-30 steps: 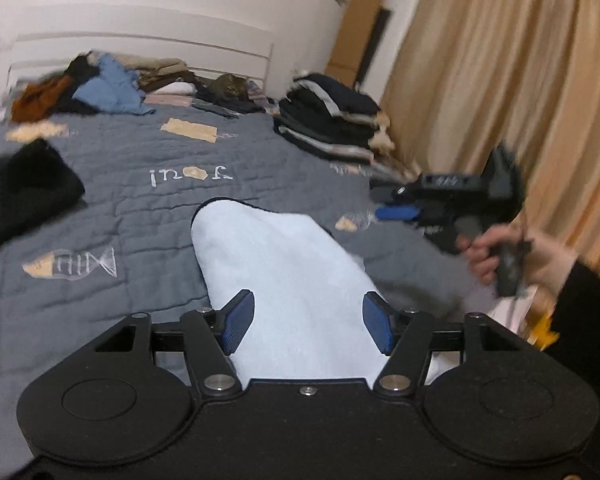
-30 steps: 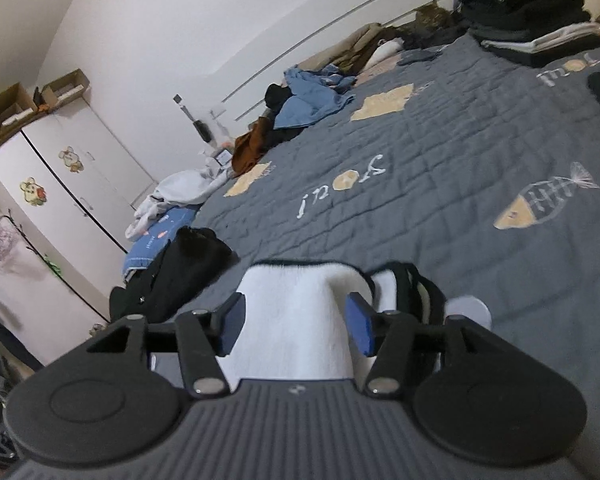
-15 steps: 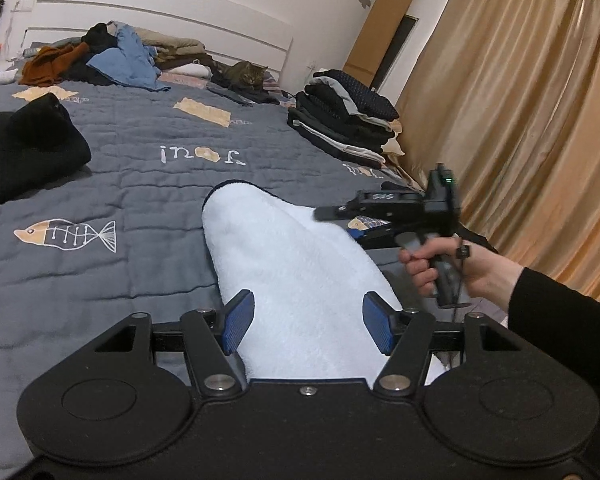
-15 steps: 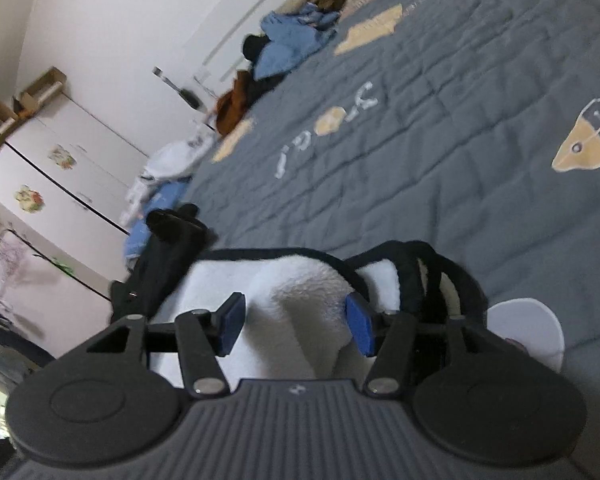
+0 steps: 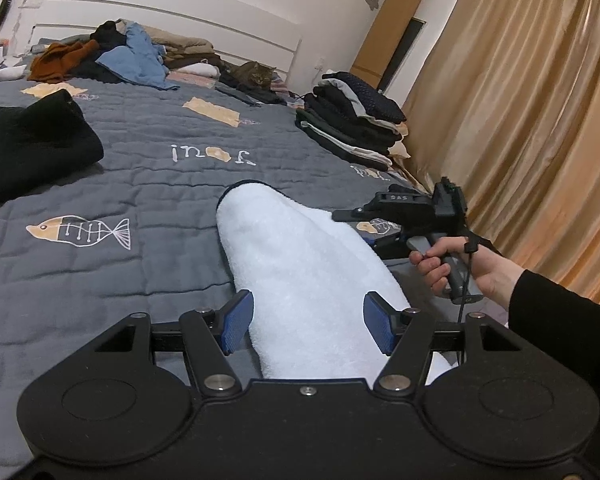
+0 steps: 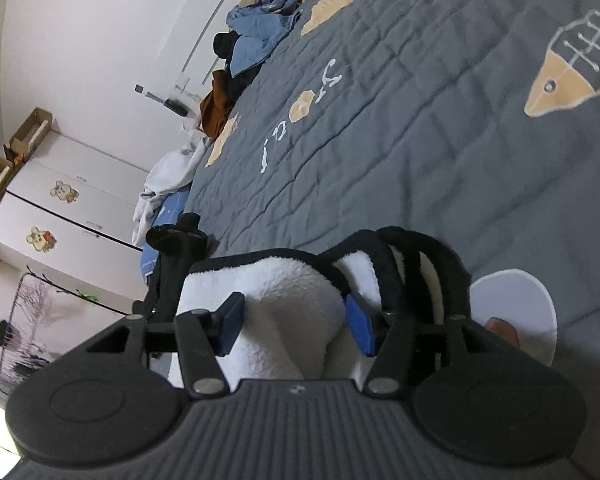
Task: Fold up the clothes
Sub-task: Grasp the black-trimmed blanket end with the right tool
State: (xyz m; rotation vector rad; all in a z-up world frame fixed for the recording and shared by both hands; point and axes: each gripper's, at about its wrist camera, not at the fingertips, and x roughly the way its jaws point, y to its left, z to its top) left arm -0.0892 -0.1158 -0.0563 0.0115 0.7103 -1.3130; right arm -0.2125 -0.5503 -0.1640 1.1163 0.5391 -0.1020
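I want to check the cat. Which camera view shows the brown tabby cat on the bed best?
The left wrist view: the brown tabby cat lies clearly by the white headboard. The right wrist view does not show it.

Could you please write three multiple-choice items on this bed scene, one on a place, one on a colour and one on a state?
1. Where does the cat lie?
A. by the headboard
B. on the folded stack
C. on the floor

2. What colour is the fleece garment between the left gripper's fingers?
A. blue
B. white with black trim
C. orange

3. How stands the clothes stack by the curtain?
A. scattered
B. hanging
C. neatly folded

Answers: 1 A, it lies among the loose clothes at the headboard; 2 B, the pile is white with a dark edge; 3 C, flat layers lie one upon another.
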